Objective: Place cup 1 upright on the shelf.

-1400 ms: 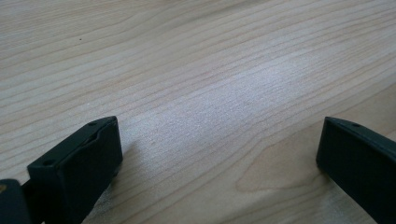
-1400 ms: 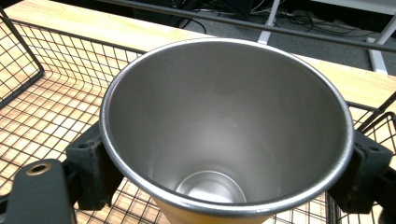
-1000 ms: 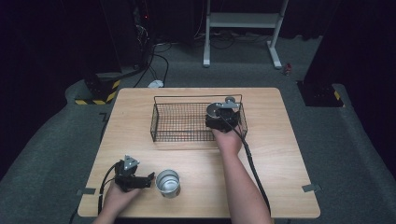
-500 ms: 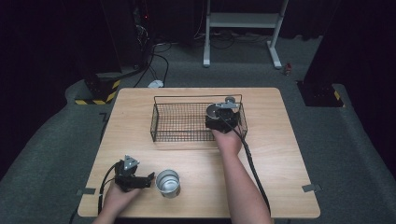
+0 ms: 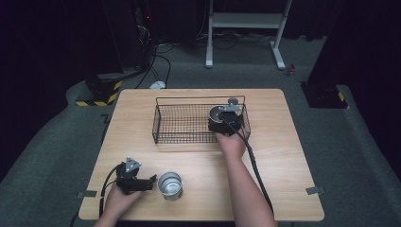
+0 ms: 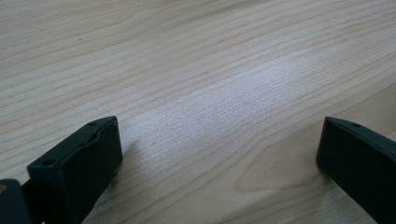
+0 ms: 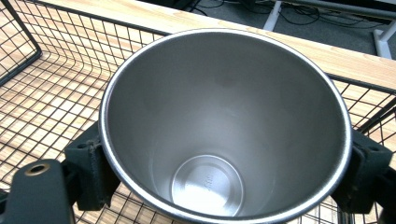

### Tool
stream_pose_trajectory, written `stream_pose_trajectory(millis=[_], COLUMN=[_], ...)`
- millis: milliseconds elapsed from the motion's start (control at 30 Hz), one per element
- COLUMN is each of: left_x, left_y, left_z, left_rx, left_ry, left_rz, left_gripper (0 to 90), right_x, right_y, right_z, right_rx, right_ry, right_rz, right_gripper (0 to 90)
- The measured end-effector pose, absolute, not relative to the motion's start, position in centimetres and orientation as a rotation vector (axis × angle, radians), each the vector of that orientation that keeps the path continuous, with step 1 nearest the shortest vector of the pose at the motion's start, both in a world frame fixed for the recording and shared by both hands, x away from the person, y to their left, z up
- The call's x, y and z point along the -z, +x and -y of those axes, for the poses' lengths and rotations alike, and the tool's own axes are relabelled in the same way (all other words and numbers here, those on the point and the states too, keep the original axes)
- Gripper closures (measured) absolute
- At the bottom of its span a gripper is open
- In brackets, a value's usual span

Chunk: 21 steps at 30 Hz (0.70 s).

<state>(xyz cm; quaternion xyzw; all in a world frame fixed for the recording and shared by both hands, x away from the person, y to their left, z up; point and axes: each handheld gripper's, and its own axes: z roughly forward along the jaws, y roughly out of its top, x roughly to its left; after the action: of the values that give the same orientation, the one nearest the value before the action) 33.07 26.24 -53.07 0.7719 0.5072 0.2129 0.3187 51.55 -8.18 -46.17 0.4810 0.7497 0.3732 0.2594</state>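
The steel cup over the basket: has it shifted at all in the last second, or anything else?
Nothing visibly changed. The right tongs stay clamped on the steel cup over the wire basket, and the left tongs stay open on the table beside the second cup.

Barely any change over the last second. Right gripper [image 5: 222, 115] with the steel cup [image 7: 224, 126] clamped in it has crept slightly toward the basket's [image 5: 163, 135] right end, near the tabletop's far right corner; otherwise same pose above the wire floor. No other movement I can spot.
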Motion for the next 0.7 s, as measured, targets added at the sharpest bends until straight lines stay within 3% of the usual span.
stream_pose_trajectory(millis=[700], left_x=[53.07], left_y=[33.05], left_z=[-26.23], left_rx=[-0.558], left_ry=[2.028], left_rz=[-1.336], left_gripper=[0.6], right_x=[45.87], right_y=[51.19], right_z=[8.41], right_rx=[-1.002], right_ry=[1.319], right_rz=[-2.032], right_gripper=[8.9])
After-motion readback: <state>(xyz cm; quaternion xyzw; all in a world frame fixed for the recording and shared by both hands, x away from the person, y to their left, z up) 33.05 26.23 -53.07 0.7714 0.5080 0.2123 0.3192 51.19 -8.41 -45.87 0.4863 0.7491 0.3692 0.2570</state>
